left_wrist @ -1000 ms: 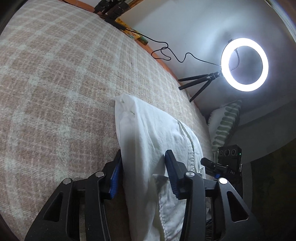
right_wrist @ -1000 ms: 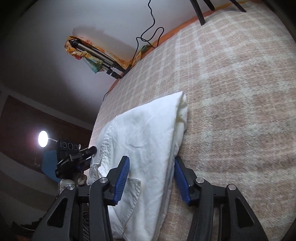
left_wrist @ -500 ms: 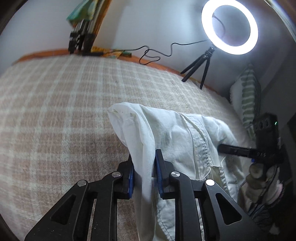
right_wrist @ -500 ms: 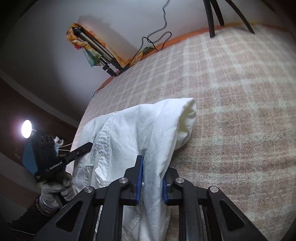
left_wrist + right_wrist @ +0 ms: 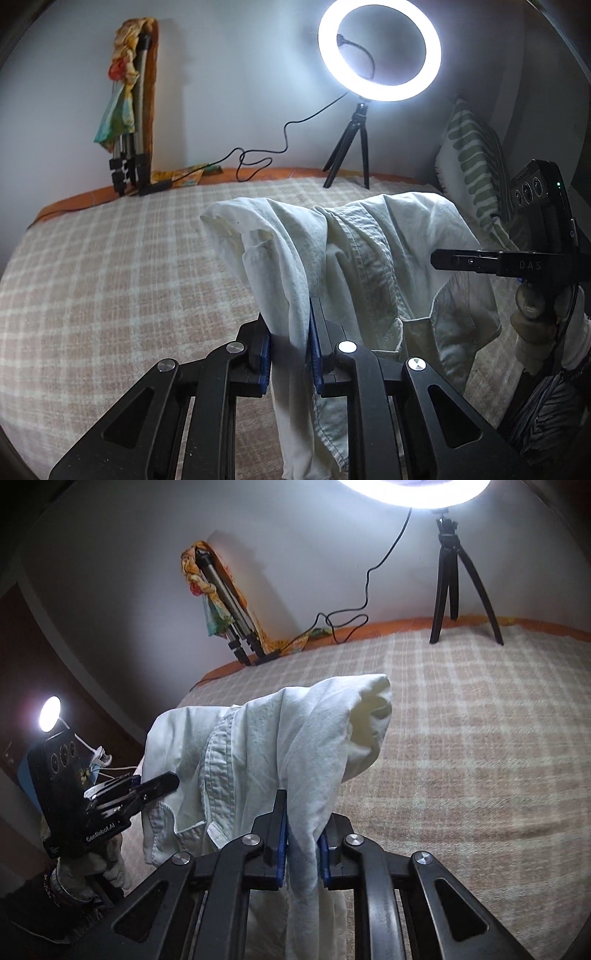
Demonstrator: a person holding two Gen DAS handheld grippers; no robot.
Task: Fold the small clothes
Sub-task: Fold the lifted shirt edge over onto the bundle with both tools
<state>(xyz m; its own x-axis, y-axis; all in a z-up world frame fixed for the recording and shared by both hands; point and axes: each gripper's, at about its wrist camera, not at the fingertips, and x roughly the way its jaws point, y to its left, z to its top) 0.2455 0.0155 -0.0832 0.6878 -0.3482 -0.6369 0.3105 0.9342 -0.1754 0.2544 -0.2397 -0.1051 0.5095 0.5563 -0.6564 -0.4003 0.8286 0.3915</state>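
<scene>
A white garment [image 5: 369, 240] with a stitched placket hangs bunched above the plaid blanket [image 5: 110, 277]. My left gripper [image 5: 290, 325] is shut on a fold of it, the cloth squeezed between the blue pads [image 5: 314, 350] and trailing down past them. In the right wrist view the same garment [image 5: 258, 738] drapes over my right gripper [image 5: 301, 812], which is shut on another fold. Each view shows the other gripper beside the cloth: the right one [image 5: 480, 260] at the right edge, the left one [image 5: 147, 786] at the left, each held in a gloved hand.
A lit ring light [image 5: 380, 51] on a small black tripod [image 5: 454, 579] stands at the bed's far edge, its cable [image 5: 258, 162] trailing left. A folded tripod wrapped in colourful cloth [image 5: 129, 122] leans on the wall. A striped pillow [image 5: 476, 170] sits at the right.
Both grippers went from open around the flat garment to shut on it. They rose and rolled level, lifting the cloth off the blanket so it now hangs.
</scene>
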